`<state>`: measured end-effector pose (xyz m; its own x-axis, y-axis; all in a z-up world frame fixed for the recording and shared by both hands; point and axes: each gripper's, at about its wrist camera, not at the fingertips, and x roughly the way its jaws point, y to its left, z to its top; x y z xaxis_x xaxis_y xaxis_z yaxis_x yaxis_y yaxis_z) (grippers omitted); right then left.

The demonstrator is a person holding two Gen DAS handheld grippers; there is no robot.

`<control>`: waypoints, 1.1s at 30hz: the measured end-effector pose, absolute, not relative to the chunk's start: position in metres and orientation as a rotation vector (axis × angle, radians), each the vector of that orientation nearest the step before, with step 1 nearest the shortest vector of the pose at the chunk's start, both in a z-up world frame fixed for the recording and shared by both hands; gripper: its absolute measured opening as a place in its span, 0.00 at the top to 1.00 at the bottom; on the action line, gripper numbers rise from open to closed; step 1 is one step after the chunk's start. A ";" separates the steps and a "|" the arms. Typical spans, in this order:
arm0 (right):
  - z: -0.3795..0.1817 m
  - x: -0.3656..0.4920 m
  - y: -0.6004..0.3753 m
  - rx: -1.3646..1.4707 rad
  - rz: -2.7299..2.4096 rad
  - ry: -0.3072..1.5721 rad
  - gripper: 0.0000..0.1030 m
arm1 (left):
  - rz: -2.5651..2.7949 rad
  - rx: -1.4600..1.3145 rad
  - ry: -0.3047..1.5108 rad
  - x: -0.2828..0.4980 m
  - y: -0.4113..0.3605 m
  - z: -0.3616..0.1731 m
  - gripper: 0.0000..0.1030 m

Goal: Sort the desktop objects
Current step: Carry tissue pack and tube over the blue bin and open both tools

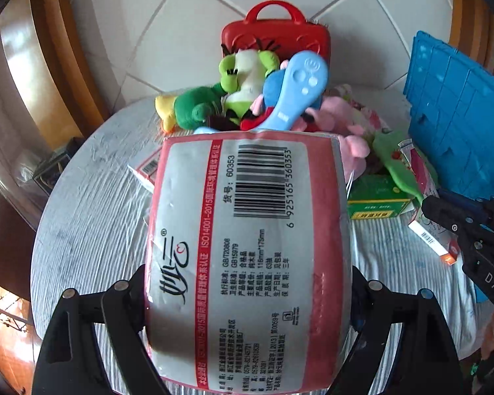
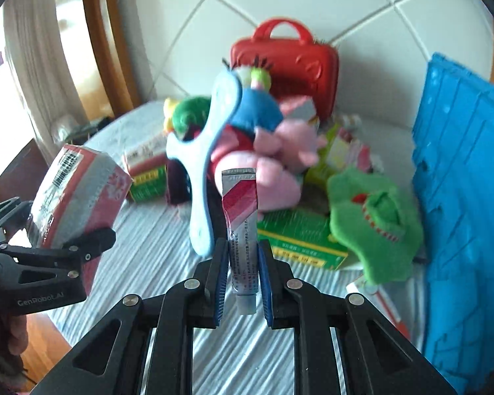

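My left gripper (image 1: pixel 247 299) is shut on a red and white tissue pack (image 1: pixel 243 256), held above the table; it also shows at the left of the right wrist view (image 2: pixel 79 194). My right gripper (image 2: pixel 243 263) is shut on a small red and white ointment tube (image 2: pixel 242 223), held upright above the table. A pile of plush toys (image 1: pixel 240 92) with a light blue plastic massager (image 1: pixel 296 89) lies behind, in front of a red case (image 1: pixel 276 36). Green medicine boxes (image 2: pixel 299 243) lie on the table.
A blue crate (image 2: pixel 461 197) stands at the right. A green plush piece (image 2: pixel 375 220) lies next to it. A small red and white box (image 1: pixel 434 240) lies near the right gripper. The round table has a striped cloth (image 1: pixel 92 214). A tiled wall is behind.
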<state>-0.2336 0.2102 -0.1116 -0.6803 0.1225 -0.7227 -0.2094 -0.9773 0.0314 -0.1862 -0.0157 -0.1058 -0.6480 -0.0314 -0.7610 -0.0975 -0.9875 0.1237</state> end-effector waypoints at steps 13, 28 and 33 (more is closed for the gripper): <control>0.005 -0.165 0.177 -0.792 2.623 0.080 0.83 | 2.764 -0.911 0.229 -0.135 -0.013 -0.030 0.17; 0.050 -0.067 0.232 -0.614 2.394 0.125 0.83 | 2.612 -0.784 0.233 -0.118 0.069 -0.007 0.16; 0.058 -0.021 0.288 -0.552 2.336 0.141 0.82 | 2.580 -0.739 0.210 -0.115 0.134 0.013 0.16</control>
